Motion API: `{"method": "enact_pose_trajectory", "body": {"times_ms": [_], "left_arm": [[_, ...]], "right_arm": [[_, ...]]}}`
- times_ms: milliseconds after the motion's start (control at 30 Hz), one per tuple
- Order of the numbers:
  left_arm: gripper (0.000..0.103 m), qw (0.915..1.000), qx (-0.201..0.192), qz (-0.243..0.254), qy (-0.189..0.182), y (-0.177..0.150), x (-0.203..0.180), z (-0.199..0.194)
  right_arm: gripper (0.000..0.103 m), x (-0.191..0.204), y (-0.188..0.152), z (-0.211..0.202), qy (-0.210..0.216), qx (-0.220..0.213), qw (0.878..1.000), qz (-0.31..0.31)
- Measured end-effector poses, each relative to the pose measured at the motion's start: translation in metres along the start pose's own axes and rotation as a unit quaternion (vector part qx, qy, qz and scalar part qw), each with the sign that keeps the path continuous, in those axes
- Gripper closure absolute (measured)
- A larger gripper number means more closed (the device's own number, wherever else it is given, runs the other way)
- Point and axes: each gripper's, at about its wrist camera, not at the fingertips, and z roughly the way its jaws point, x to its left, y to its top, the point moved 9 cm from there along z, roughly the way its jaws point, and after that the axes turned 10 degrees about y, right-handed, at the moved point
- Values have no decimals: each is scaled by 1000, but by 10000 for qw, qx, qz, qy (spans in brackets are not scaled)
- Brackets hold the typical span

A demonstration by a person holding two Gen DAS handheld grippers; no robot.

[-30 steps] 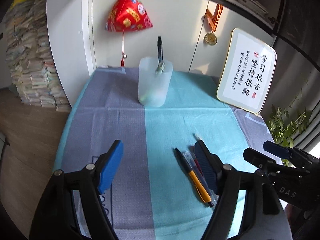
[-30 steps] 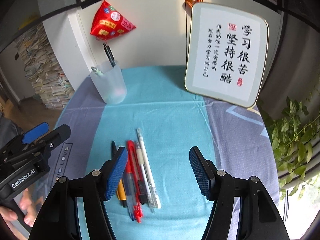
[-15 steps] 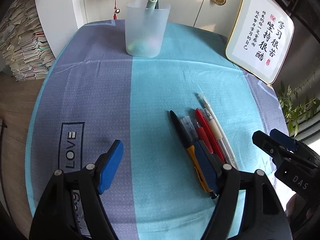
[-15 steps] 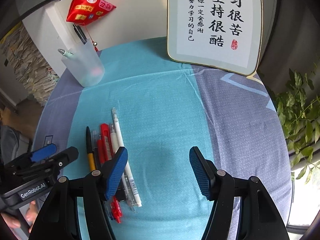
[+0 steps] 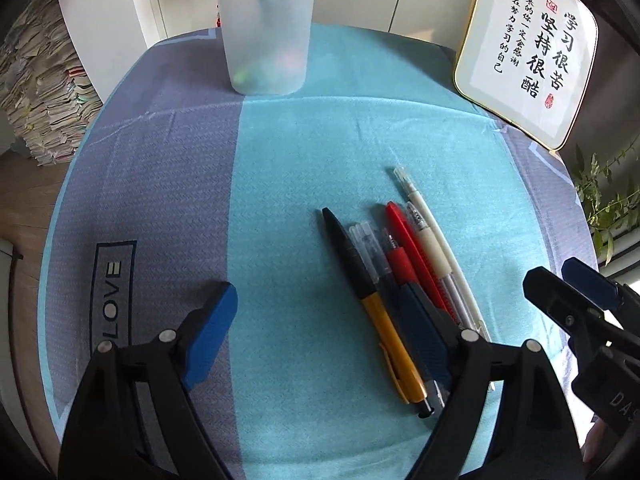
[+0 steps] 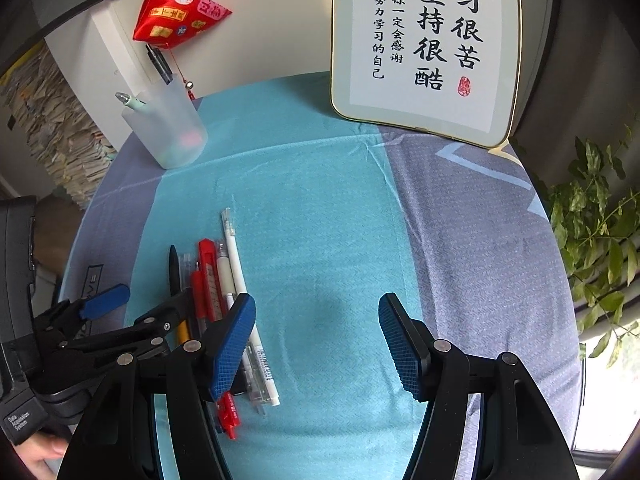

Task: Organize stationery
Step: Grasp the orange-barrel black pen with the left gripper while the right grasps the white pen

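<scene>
Several pens lie side by side on the teal cloth: a black and orange pen (image 5: 372,296), a clear pen (image 5: 368,252), a red pen (image 5: 412,256) and a white pen (image 5: 436,240). They also show in the right wrist view (image 6: 224,280). A frosted plastic cup (image 5: 266,36) (image 6: 168,132) stands at the back and holds two pens. My left gripper (image 5: 320,344) is open, low over the cloth, its right finger over the pens. My right gripper (image 6: 318,344) is open and empty, just right of the pens.
A framed calligraphy board (image 5: 528,52) (image 6: 428,44) leans at the back right. A red ornament (image 6: 176,12) hangs behind the cup. A plant (image 6: 600,240) stands off the table's right edge. Stacked papers (image 5: 36,88) are at the left.
Both grippers have moved forward and tilted down towards the pens. The left gripper's right finger now lies over the pen row. Both stayed open.
</scene>
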Motion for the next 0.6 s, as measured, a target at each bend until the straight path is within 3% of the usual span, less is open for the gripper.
{"method": "enact_pose_trajectory", "body": {"times_ms": [267, 533, 600], "left_arm": [[23, 9998, 24, -137, -113, -5, 8, -8], [21, 9991, -123, 173, 374, 4, -5, 5], [27, 9987, -235, 214, 386, 4, -7, 3]], "right_arm": [[38, 2, -2, 3, 6, 76, 10000, -64], [38, 6, -2, 5, 33, 76, 9999, -60], [38, 8, -3, 8, 31, 109, 9999, -55]]}}
